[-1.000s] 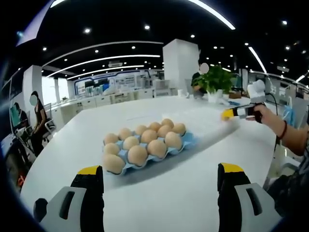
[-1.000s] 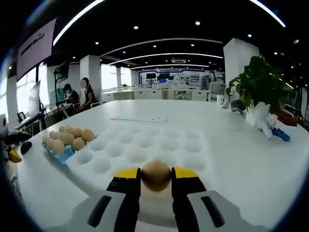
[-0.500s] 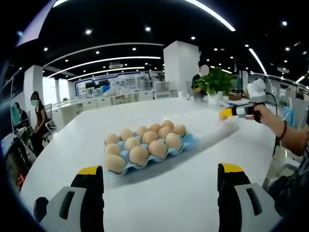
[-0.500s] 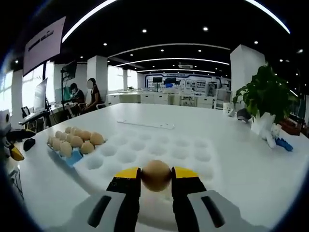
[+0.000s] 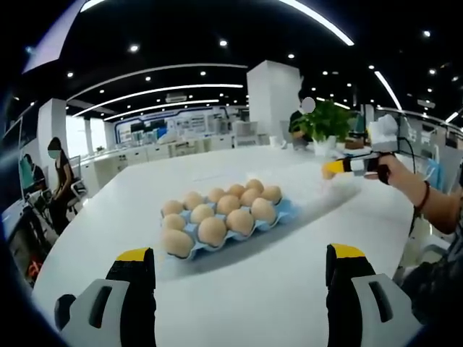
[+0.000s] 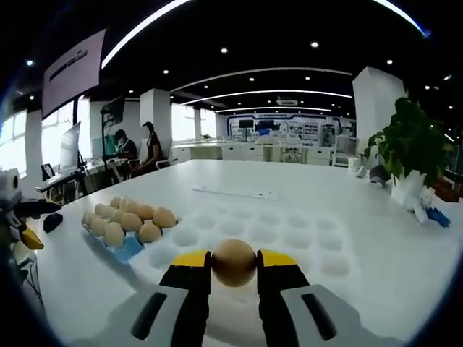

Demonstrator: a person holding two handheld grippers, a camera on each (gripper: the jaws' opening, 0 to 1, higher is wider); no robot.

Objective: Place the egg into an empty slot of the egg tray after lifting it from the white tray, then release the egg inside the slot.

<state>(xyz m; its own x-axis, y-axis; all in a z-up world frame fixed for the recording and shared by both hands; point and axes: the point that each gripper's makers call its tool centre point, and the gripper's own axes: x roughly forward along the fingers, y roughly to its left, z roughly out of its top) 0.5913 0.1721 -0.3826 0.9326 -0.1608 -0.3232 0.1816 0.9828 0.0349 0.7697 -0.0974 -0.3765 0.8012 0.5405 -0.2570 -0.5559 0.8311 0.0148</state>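
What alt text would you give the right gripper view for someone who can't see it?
The right tongs are shut on a brown egg, held above a white tray of empty hollows on a white table. To the left, a blue egg tray holds eggs.

**Colours in my two views**

My right hand-held gripper (image 6: 234,264) has yellow tips and pinches a tan egg (image 6: 234,262). The egg tray (image 5: 279,215) is light blue, the dimpled tray (image 6: 289,235) white, the tabletop (image 5: 246,289) white too.
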